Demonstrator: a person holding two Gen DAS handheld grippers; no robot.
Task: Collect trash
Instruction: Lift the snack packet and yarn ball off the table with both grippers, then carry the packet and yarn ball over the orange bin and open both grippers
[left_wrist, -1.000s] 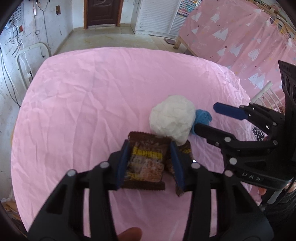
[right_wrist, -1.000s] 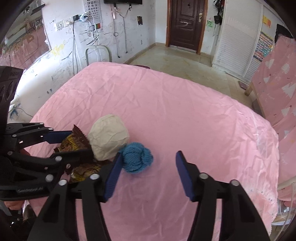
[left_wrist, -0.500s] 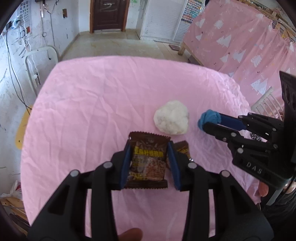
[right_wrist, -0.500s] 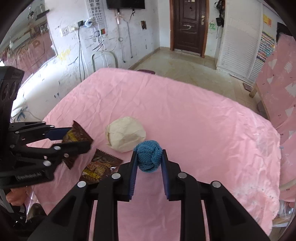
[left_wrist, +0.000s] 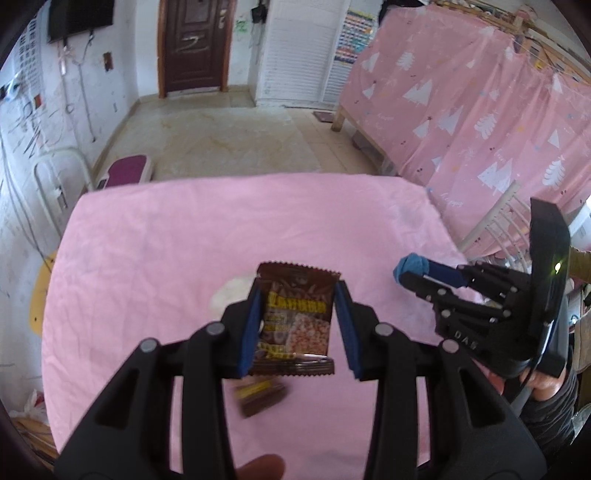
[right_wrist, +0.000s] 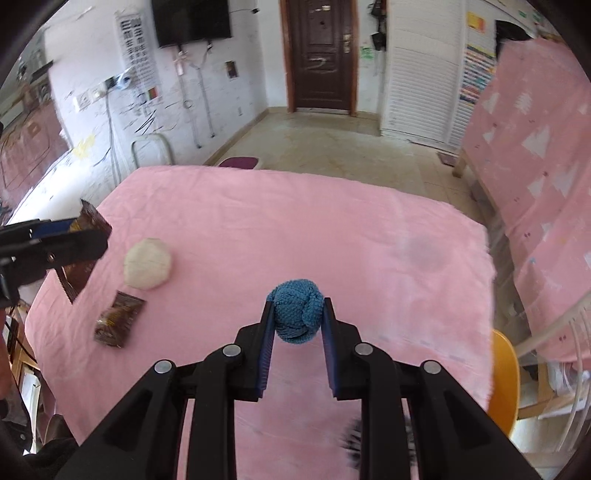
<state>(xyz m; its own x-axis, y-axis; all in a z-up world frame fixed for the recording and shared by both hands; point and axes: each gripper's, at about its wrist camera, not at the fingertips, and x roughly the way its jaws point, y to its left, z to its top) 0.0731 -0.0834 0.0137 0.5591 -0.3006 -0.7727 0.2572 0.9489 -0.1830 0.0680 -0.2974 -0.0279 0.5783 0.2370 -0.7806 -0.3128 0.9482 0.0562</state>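
Holding a snack wrapper (left_wrist: 297, 317), the left gripper (left_wrist: 299, 325) is clamped on it above the pink table (left_wrist: 147, 258); a second wrapper (left_wrist: 260, 395) lies below at 6 o'clock.

Right view: right gripper (right_wrist: 297, 325) clamped on a blue yarn ball (right_wrist: 295, 314). White wad (right_wrist: 147, 264) and the wrapper on the table at 9 o'clock are still uncollected. No bin visible.
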